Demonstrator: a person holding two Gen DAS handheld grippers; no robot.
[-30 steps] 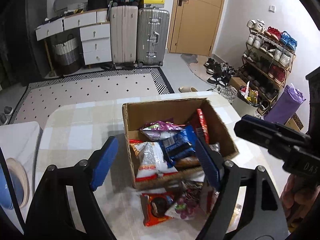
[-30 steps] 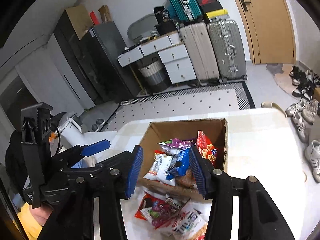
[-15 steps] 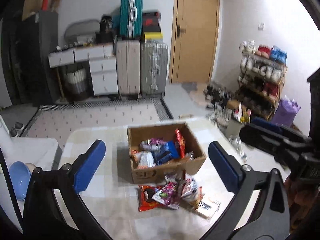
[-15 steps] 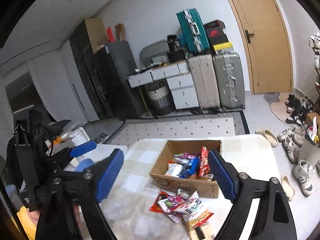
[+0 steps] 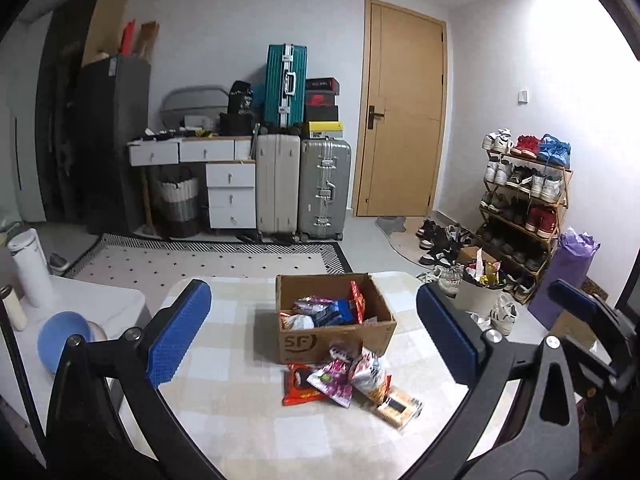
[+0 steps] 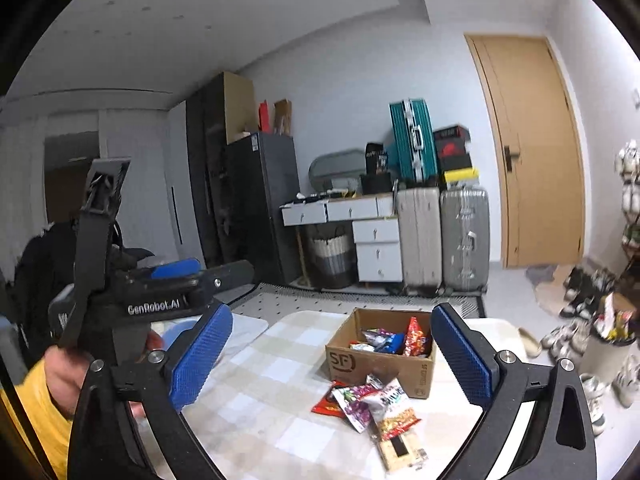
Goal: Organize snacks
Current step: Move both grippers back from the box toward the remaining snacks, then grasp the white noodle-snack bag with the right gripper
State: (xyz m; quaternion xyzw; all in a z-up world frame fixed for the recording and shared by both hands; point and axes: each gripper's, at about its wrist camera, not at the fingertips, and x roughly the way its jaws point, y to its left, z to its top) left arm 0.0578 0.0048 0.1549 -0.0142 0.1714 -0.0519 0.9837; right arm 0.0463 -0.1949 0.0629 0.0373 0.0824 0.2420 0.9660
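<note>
Two grippers hang above the near part of the checked table (image 5: 224, 408), well back from the snacks: the left gripper (image 5: 316, 332) and the right gripper (image 6: 332, 356) both have their blue pads spread wide with nothing between them. Toward the far edge of the table stands an open cardboard box (image 5: 340, 342) with several snack packets inside, and just in front of its near wall a small heap of loose packets (image 5: 340, 380) lies on the cloth, a flat tan pack (image 5: 398, 406) at the heap's near right end.
</note>
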